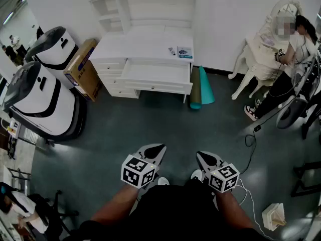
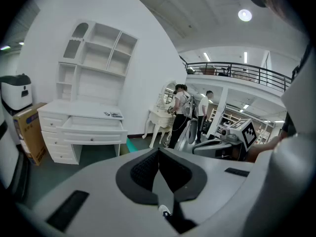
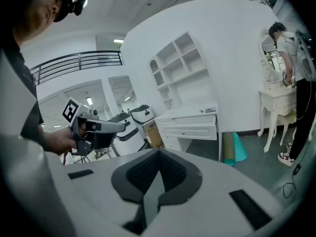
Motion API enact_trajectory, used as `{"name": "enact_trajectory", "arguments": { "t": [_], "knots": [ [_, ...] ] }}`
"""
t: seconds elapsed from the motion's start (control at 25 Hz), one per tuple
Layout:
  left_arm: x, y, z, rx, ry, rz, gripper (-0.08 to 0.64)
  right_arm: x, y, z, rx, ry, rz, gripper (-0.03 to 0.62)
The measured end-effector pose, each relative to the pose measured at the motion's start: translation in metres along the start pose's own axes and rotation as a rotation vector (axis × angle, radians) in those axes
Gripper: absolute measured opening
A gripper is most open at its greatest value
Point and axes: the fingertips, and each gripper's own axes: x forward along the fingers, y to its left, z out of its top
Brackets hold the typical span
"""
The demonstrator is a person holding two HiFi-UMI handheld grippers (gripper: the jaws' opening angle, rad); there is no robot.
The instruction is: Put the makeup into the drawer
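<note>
Holding left gripper (image 1: 156, 150) and right gripper (image 1: 205, 159) shut, empty, well back from makeup (image 1: 179, 51) far ahead on desk (image 1: 140, 41) above open drawer (image 1: 155, 73); seemingly neither nearer.

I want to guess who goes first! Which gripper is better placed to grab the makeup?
Right, but only slightly. The makeup lies at the right end of the desk. The left gripper and right gripper are both shut, empty and far away.
</note>
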Motion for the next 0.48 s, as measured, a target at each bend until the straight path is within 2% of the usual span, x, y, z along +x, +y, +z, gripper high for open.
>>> {"name": "enact_trajectory", "arguments": {
  "t": [0.48],
  "knots": [
    [0.0021,0.0013,0.0011,0.007,0.001,-0.007,0.011,0.0029,0.0007,0.0011,-0.009,-0.002,-0.001,0.025]
  ]
}}
